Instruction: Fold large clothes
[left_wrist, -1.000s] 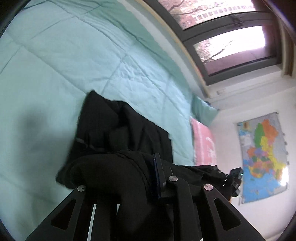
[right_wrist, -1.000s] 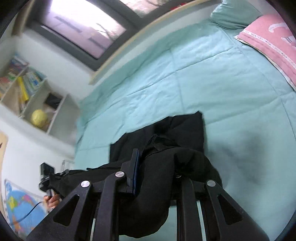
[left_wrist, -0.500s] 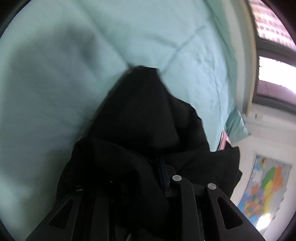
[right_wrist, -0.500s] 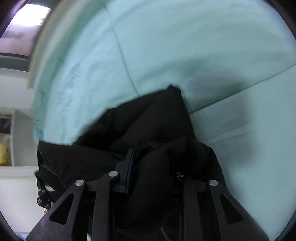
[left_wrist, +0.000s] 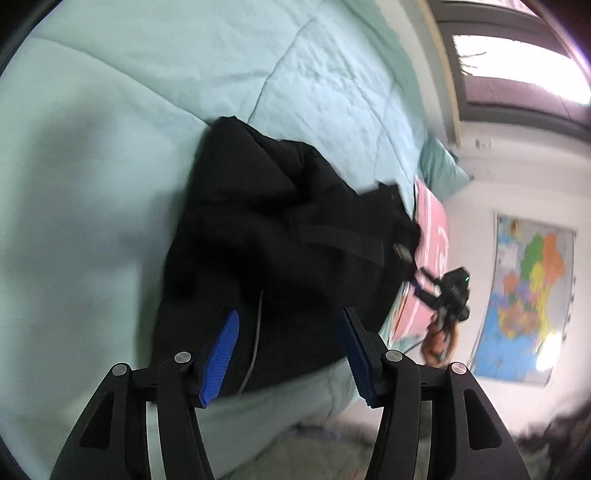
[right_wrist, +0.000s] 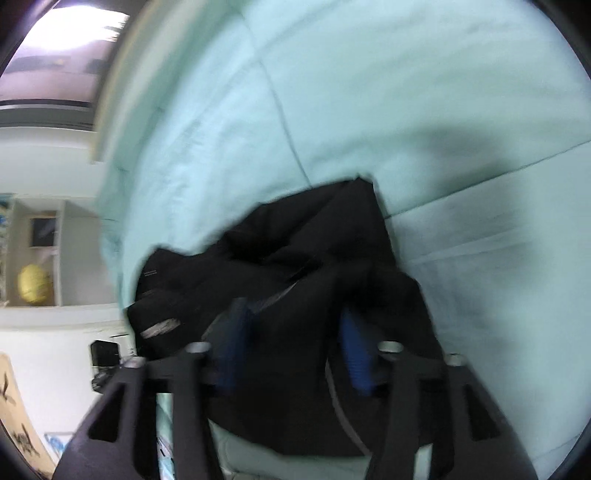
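A large black garment (left_wrist: 288, 229) lies bunched in a folded heap on the mint-green quilt (left_wrist: 110, 147), near the bed's front edge. My left gripper (left_wrist: 289, 314) hovers over the garment's near side. Its jaws are opening, and the blue pads (left_wrist: 221, 350) stand apart from the cloth. In the blurred right wrist view the same garment (right_wrist: 295, 258) fills the middle. My right gripper (right_wrist: 295, 321) is over it, jaws opening. Loose black cloth sits between its blue pads (right_wrist: 354, 350), which do not press on it. The left wrist view also shows the right gripper (left_wrist: 450, 291), held by a hand (left_wrist: 439, 332).
A pink pillow (left_wrist: 430, 254) and a teal pillow (left_wrist: 439, 166) lie at the head of the bed. A colourful map (left_wrist: 528, 302) hangs on the wall under a window (left_wrist: 517, 74). A shelf holding a yellow ball (right_wrist: 33, 284) stands beyond the foot of the bed.
Both grippers came down toward the bed and went from shut on the black cloth to open. The garment has dropped out of their grip and now rests on the quilt.
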